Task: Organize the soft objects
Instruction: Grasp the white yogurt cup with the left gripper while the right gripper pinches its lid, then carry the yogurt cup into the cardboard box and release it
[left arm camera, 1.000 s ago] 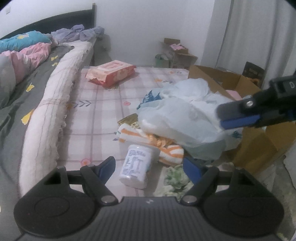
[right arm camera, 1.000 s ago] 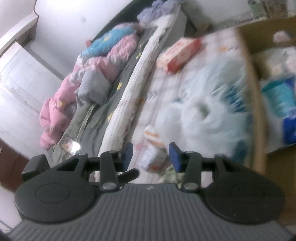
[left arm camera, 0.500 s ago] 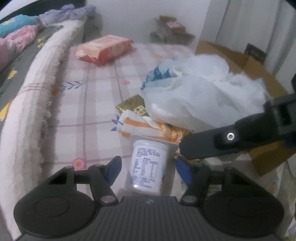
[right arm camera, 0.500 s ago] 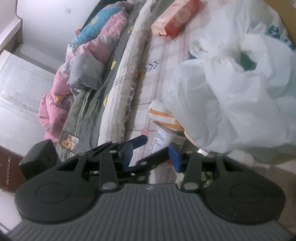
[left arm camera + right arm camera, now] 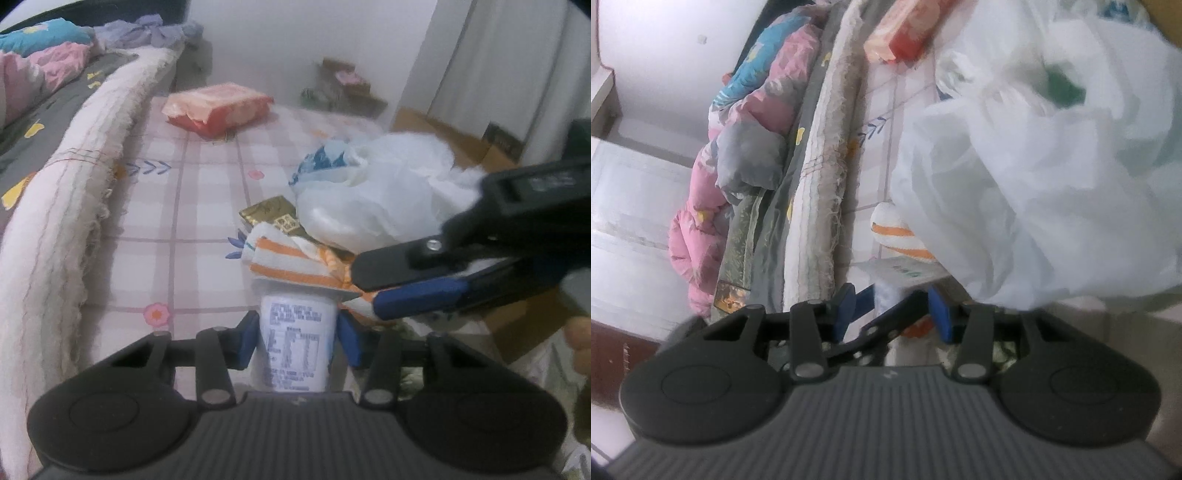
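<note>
closing around a white cup (image 5: 297, 345), the left gripper (image 5: 298, 341) has its 2 pads at the cup's sides. the right gripper (image 5: 364, 295), jaws opening, reaches the orange-striped cloth (image 5: 291, 260) just behind the cup.

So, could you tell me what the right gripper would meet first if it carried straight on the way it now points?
Most likely the white cup, which lies right ahead of the right gripper. The left gripper fingers, closing around that cup, cross the same path, so depth there is uncertain.
</note>
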### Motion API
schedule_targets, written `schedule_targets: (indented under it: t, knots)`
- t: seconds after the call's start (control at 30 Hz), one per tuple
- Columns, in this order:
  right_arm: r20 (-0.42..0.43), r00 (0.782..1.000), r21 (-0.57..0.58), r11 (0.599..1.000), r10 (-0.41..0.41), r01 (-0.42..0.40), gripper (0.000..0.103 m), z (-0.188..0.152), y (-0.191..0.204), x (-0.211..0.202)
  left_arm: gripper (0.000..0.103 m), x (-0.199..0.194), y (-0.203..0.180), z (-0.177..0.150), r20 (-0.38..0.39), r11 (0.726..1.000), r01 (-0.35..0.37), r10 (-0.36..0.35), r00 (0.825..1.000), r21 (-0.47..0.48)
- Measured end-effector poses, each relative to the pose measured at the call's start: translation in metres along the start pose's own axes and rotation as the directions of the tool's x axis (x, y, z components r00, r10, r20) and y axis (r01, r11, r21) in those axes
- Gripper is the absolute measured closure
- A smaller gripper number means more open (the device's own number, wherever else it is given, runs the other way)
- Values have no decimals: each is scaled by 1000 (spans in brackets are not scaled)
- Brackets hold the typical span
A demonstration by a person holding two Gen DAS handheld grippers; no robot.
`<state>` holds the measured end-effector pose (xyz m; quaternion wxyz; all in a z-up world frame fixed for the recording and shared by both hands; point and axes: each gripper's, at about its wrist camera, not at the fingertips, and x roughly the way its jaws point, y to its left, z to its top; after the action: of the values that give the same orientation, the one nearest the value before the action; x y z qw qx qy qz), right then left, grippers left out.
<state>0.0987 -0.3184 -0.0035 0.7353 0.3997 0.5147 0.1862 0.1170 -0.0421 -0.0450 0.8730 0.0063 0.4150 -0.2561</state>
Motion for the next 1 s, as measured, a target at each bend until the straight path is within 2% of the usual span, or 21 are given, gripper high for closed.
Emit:
schedule_targets:
  t: [0.1, 0.3, 0.4, 0.53, 0.63, 0.77, 0.9, 1.0]
  knots:
    - [-19, 999, 38, 999, 33, -32, 51, 1, -3, 6, 57, -14, 4, -5, 53, 1000, 22, -21, 998, -21]
    - [-50, 995, 105, 991, 91, -85, 47, 0, -5, 20, 56, -34, 5, -10, 130, 997, 69, -65, 989, -24]
    - [-58, 991, 113, 987, 123, -116, 46, -2, -1, 24, 56, -32, 2, -13, 114, 999, 50, -50, 992, 1]
    - [-38, 994, 70, 992, 107, -104, 46, -4, 8, 22, 55, -24, 4, -18, 54, 999, 35, -34, 998, -9]
    - [-37, 994, 51, 994, 103, -101, 48, -4, 9, 22, 55, -20, 7, -21, 30, 999, 38, -37, 999, -28]
    - [-48, 996, 38, 997, 76, -74, 56, -8, 7, 27, 55, -21, 7, -21, 33, 1000, 18, -17, 999, -13]
    - [-52, 996, 35, 997, 75, -73, 66, -10, 3, 27, 55, -25, 4, -20, 30, 1000, -9, 9, 1000, 5]
    - [-46, 995, 19, 996, 88, -87, 70, -11, 5, 24, 55, -33, -2, -16, 51, 999, -36, 34, 998, 35]
